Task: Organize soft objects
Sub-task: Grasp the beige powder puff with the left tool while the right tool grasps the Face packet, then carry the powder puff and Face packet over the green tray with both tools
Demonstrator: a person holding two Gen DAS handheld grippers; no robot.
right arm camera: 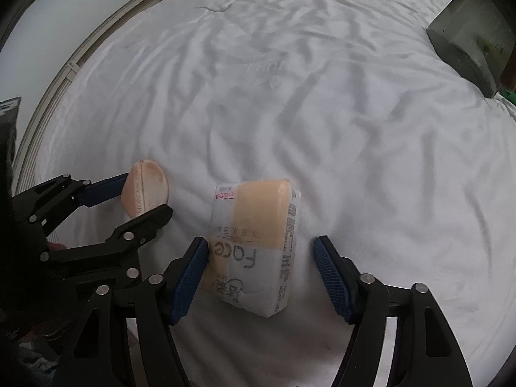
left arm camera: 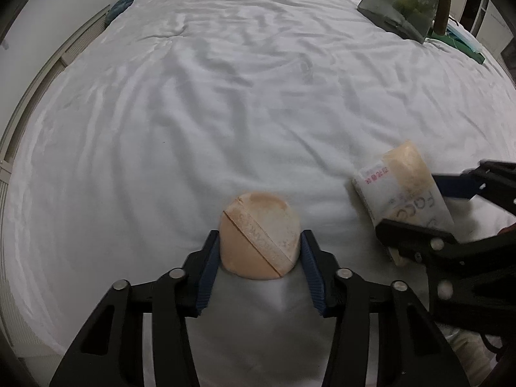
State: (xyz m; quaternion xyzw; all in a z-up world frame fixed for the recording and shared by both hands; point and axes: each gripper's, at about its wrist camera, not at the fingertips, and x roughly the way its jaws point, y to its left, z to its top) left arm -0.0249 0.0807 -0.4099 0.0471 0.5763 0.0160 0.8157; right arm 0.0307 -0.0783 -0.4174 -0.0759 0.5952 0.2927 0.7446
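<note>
A round peach powder puff [left arm camera: 259, 235] with a ribbon strap lies on the white bed sheet [left arm camera: 225, 96]. My left gripper [left arm camera: 259, 242] is shut on the puff, both blue pads against its sides; it also shows in the right wrist view [right arm camera: 145, 192]. A pack of peach face sponges [right arm camera: 254, 242], printed "Face", lies on the sheet between my right gripper's fingers. My right gripper [right arm camera: 259, 251] is open: the left pad touches the pack, the right pad stands apart. The pack also shows in the left wrist view [left arm camera: 403, 183].
A dark grey box [left arm camera: 403, 0] stands at the far right of the bed, with green items [left arm camera: 464, 45] beside it. A wall and window frame [left arm camera: 48, 74] run along the bed's left side. The sheet is wrinkled.
</note>
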